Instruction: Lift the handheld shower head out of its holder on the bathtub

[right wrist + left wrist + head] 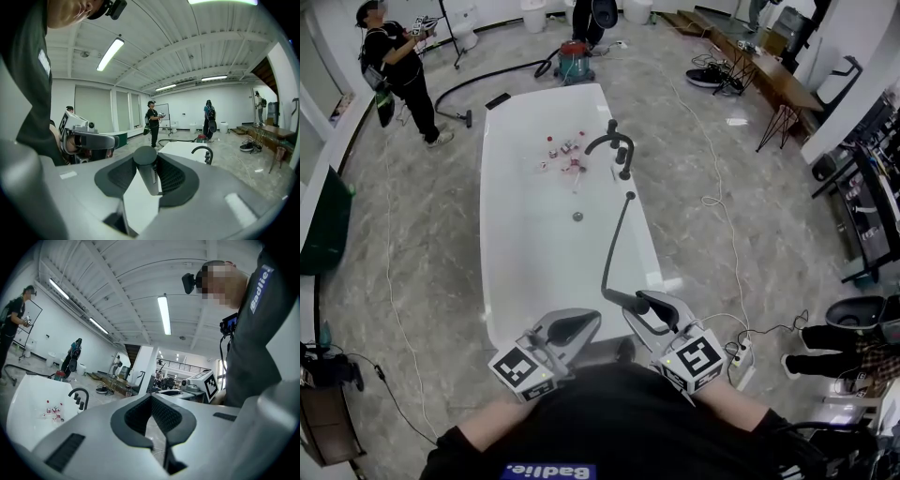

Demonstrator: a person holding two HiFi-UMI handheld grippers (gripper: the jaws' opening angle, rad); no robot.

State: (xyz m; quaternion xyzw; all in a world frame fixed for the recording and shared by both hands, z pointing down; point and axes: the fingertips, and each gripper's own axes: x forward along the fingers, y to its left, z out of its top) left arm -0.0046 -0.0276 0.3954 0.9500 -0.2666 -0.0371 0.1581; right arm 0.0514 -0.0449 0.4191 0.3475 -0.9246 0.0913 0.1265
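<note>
A white bathtub stretches away from me, with a black faucet on its right rim. From a small black holder on that rim a black hose runs back to the dark shower head. My right gripper is shut on the shower head's handle over the tub's near end; in the right gripper view the right gripper clamps it between both pads. To its left my left gripper is shut with nothing in it, and the left gripper shows only floor beyond its pads.
Small bottles lie in the tub beyond the drain. A vacuum stands past the tub's far end, and a person stands at far left. Cables and a power strip lie on the floor at right, near desks.
</note>
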